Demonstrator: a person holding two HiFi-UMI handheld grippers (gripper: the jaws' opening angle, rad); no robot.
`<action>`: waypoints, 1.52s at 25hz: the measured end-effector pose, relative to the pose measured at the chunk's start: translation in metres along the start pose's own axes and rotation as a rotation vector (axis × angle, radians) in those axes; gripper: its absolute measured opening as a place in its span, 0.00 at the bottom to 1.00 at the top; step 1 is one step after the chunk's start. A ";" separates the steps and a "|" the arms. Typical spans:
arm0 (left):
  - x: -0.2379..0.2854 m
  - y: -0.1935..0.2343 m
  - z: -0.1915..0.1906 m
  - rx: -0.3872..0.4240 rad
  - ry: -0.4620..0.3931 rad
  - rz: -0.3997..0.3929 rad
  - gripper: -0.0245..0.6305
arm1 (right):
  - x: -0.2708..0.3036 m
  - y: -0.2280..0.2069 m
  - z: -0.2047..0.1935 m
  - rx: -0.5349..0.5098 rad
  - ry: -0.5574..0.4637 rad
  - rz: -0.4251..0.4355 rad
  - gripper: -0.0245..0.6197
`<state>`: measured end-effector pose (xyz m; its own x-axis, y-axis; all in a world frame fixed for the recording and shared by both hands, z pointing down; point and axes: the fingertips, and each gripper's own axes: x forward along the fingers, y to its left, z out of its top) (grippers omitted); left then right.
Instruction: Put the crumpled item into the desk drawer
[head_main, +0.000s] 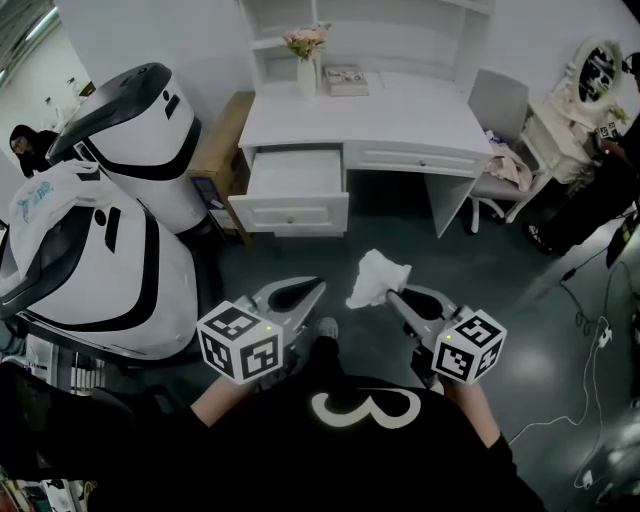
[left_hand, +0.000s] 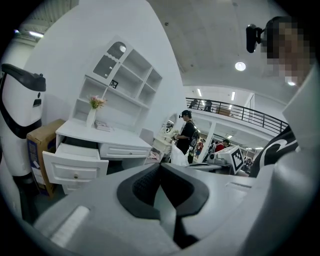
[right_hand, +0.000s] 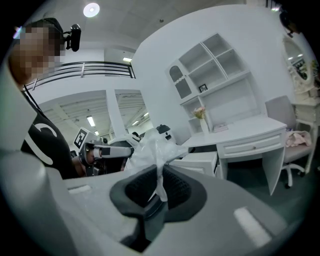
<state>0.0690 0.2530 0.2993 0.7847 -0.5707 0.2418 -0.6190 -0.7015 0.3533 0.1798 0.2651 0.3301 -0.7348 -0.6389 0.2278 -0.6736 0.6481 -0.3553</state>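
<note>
Head view: I had the right gripper (head_main: 393, 293) at about 5 o'clock of frame centre, clenched on the wad (head_main: 378, 278), a white crumpled thing sticking up and out to 11 o'clock from the tips. The right gripper view confirmed it: a thin twist of the wad (right_hand: 150, 149) was pinched between the right gripper's (right_hand: 160, 176) pads and the bulk ballooned above them. The left gripper (head_main: 314, 289) sat at 7 o'clock, level with the right one and near it, not touching the wad. In its own view the left gripper (left_hand: 161, 169) had its pads together with nothing in them. The wad was in the air over dark floor (head_main: 560, 330), well short of the desk (head_main: 400, 125). The drawer (head_main: 295, 190) at 12 o'clock of the grippers was pulled out on the desk's left side; from what I could see, it held nothing. The vase (head_main: 306, 60) with flowers stood at the desk's back edge, at 12 o'clock, with a book (head_main: 345, 79) just beside it at 3 o'clock. A chair (head_main: 498, 105) was at the desk's 3 o'clock. Two white machines (head_main: 130, 125) filled 9 to 10 o'clock.
</note>
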 end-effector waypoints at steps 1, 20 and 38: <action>0.006 0.009 0.004 -0.005 0.004 0.000 0.05 | 0.009 -0.007 0.003 0.003 0.005 0.000 0.10; 0.117 0.258 0.086 -0.130 0.071 0.058 0.05 | 0.236 -0.147 0.088 0.049 0.144 0.022 0.10; 0.159 0.374 0.094 -0.159 0.100 0.142 0.05 | 0.343 -0.208 0.097 0.037 0.233 0.066 0.10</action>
<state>-0.0411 -0.1403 0.3846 0.6943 -0.6082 0.3849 -0.7168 -0.5365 0.4453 0.0755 -0.1288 0.3946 -0.7785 -0.4800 0.4044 -0.6233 0.6669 -0.4084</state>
